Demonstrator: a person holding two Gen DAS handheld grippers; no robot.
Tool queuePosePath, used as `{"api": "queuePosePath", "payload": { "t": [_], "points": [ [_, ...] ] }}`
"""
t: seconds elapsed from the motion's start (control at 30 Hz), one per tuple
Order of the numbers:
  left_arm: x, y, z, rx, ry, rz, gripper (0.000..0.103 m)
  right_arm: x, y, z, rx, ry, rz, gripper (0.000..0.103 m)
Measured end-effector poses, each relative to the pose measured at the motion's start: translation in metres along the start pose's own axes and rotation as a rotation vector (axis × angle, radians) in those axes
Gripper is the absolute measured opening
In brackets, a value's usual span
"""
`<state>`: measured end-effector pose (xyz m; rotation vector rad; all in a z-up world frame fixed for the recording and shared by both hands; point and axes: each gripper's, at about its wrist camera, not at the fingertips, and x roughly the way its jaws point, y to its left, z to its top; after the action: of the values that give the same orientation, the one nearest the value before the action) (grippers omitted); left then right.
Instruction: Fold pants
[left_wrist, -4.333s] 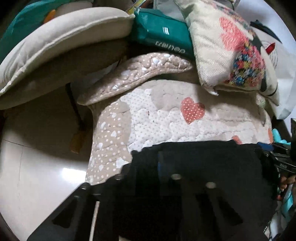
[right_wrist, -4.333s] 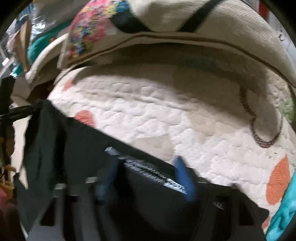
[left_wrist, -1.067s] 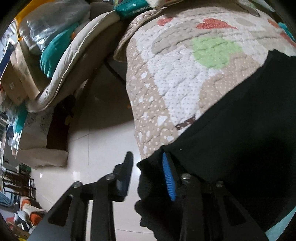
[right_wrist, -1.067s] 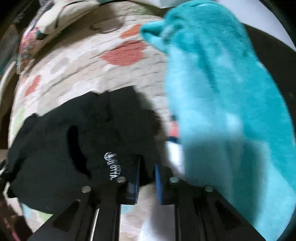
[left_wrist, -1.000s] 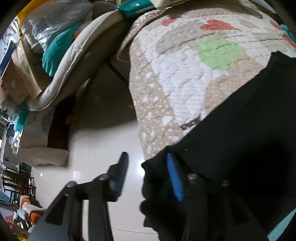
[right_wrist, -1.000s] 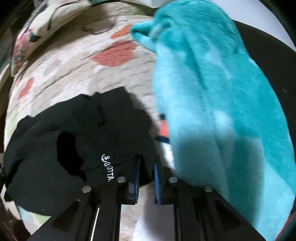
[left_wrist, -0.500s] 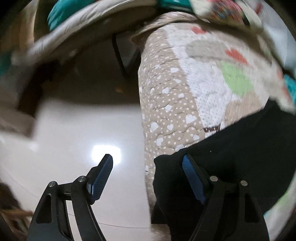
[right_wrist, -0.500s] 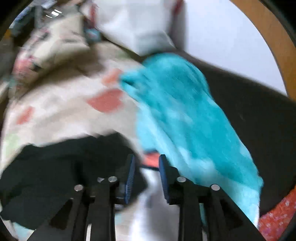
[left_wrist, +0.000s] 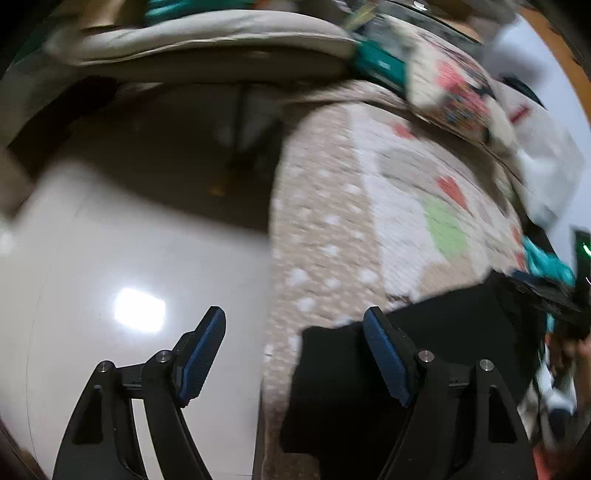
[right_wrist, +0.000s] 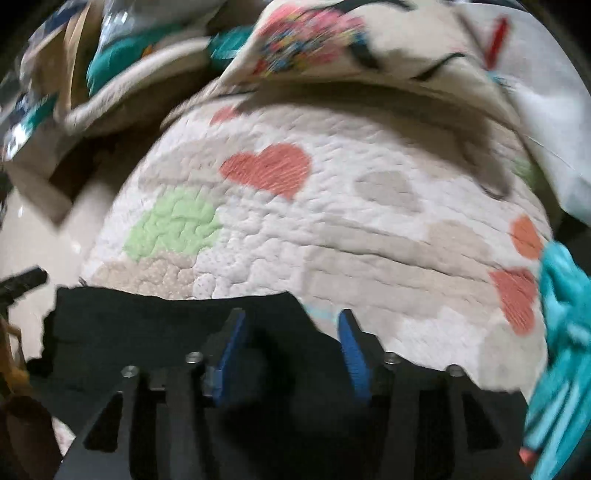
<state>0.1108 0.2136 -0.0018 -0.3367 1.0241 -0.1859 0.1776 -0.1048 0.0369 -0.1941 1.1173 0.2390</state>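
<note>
Black pants (right_wrist: 177, 317) lie on a cream quilt (right_wrist: 332, 236) with coral hearts.

We saw the black pants (right_wrist: 177, 317) lying folded into a flat, dark bundle on the heart-patterned quilt (right_wrist: 332, 229), at its near edge. Their far edge ran fairly straight across the quilt, and one corner (left_wrist: 314, 339) reached the quilt's side edge above the floor.

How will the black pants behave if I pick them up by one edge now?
Probably floppy: the black pants lie flat, following the quilt. Likely light, since thin fabric shows little bulk. One-edge lifts may undo the fold; both tongs, left and right, stand open.
</note>
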Motion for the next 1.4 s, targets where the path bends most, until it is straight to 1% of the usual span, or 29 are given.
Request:
{"api": "queuePosePath", "payload": {
  "t": [0.03, 0.07, 0.1, 0.13, 0.17, 0.2, 0.27, 0.33, 0.37, 0.4, 0.43, 0.47, 0.53, 0.6, 0.67, 0.7, 0.73, 0.77, 0.8, 0.83, 0.87, 0.9, 1.0, 1.07, 1.13, 1.2, 1.33, 1.37, 1.4],
  "points": [
    [0.005, -0.007, -0.001, 0.051, 0.021, -0.006, 0.077, 0.006, 0.001, 0.003, -0.013, 0.017, 0.007, 0.059],
    [0.010, -0.013, -0.003, 0.092, 0.042, -0.008, 0.070, 0.012, 0.005, 0.004, -0.023, 0.039, 0.020, 0.053],
    [0.019, -0.022, -0.004, 0.149, 0.074, 0.004, 0.046, 0.017, 0.008, 0.005, -0.028, 0.052, 0.004, 0.033],
    [0.027, -0.030, -0.005, 0.200, 0.103, 0.033, 0.038, 0.018, 0.010, 0.007, -0.033, 0.046, -0.010, 0.027],
    [0.033, -0.039, -0.005, 0.241, 0.114, 0.053, 0.036, 0.018, 0.009, 0.009, -0.032, 0.036, -0.027, 0.017],
    [0.033, -0.042, -0.004, 0.258, 0.105, 0.071, 0.034, 0.018, 0.007, 0.011, -0.020, 0.035, -0.026, 0.016],
    [0.035, -0.052, 0.004, 0.291, 0.086, 0.112, 0.033, 0.018, 0.003, 0.015, 0.000, 0.021, -0.034, 0.008],
    [0.035, -0.057, 0.015, 0.314, 0.057, 0.147, 0.025, 0.017, 0.002, 0.019, 0.009, 0.011, -0.059, 0.003],
    [0.034, -0.057, 0.020, 0.308, 0.046, 0.153, 0.014, 0.018, 0.001, 0.021, 0.015, 0.007, -0.070, 0.003],
    [0.032, -0.056, 0.026, 0.300, 0.026, 0.196, 0.006, 0.018, 0.001, 0.023, 0.024, 0.002, -0.087, 0.001],
    [0.032, -0.050, 0.034, 0.282, 0.016, 0.221, 0.006, 0.020, 0.000, 0.025, 0.035, 0.001, -0.116, 0.001],
    [0.032, -0.041, 0.042, 0.235, 0.005, 0.230, 0.006, 0.022, -0.004, 0.025, 0.052, 0.006, -0.146, 0.001],
    [0.028, -0.013, 0.053, 0.103, -0.005, 0.257, 0.006, 0.025, -0.007, 0.025, 0.070, 0.019, -0.185, 0.002],
    [0.020, 0.013, 0.051, -0.021, 0.005, 0.232, 0.007, 0.017, -0.005, 0.023, 0.063, -0.011, -0.228, 0.003],
    [0.007, 0.036, 0.039, -0.119, 0.018, 0.152, 0.011, 0.002, 0.005, 0.021, 0.042, -0.064, -0.225, 0.006],
    [0.002, 0.042, 0.033, -0.140, 0.020, 0.135, 0.017, -0.008, 0.014, 0.020, 0.023, -0.088, -0.188, 0.007],
    [-0.004, 0.048, 0.025, -0.167, 0.026, 0.120, 0.021, -0.017, 0.027, 0.020, -0.005, -0.103, -0.131, 0.013],
    [-0.012, 0.054, 0.014, -0.202, 0.034, 0.098, 0.029, -0.023, 0.040, 0.020, -0.033, -0.110, -0.073, 0.022],
    [-0.020, 0.060, 0.003, -0.242, 0.043, 0.055, 0.033, -0.030, 0.062, 0.021, -0.076, -0.108, 0.030, 0.027],
    [-0.026, 0.062, -0.006, -0.271, 0.049, 0.018, 0.034, -0.035, 0.078, 0.021, -0.106, -0.100, 0.107, 0.036],
    [-0.035, 0.066, -0.019, -0.311, 0.056, -0.029, 0.036, -0.039, 0.102, 0.022, -0.155, -0.085, 0.204, 0.040],
    [-0.039, 0.065, -0.027, -0.336, 0.062, -0.055, 0.038, -0.042, 0.123, 0.021, -0.200, -0.076, 0.265, 0.040],
    [-0.050, 0.052, -0.052, -0.362, 0.082, -0.120, 0.042, -0.047, 0.189, 0.015, -0.373, -0.049, 0.382, 0.040],
    [-0.050, 0.037, -0.064, -0.345, 0.111, -0.149, 0.042, -0.046, 0.224, 0.009, -0.466, -0.025, 0.407, 0.040],
    [-0.044, 0.020, -0.072, -0.324, 0.147, -0.182, 0.043, -0.037, 0.257, 0.003, -0.576, 0.008, 0.399, 0.040],
    [-0.037, 0.009, -0.077, -0.292, 0.173, -0.184, 0.043, -0.026, 0.283, -0.001, -0.662, 0.041, 0.362, 0.040],
    [-0.017, 0.001, -0.085, -0.280, 0.251, -0.152, 0.042, -0.011, 0.300, -0.009, -0.735, 0.088, 0.317, 0.040],
    [-0.015, 0.000, -0.085, -0.272, 0.264, -0.146, 0.041, -0.008, 0.302, -0.010, -0.745, 0.098, 0.313, 0.038],
    [-0.015, -0.003, -0.085, -0.258, 0.267, -0.142, 0.027, -0.005, 0.305, -0.014, -0.758, 0.108, 0.306, 0.033]
  ]
}}
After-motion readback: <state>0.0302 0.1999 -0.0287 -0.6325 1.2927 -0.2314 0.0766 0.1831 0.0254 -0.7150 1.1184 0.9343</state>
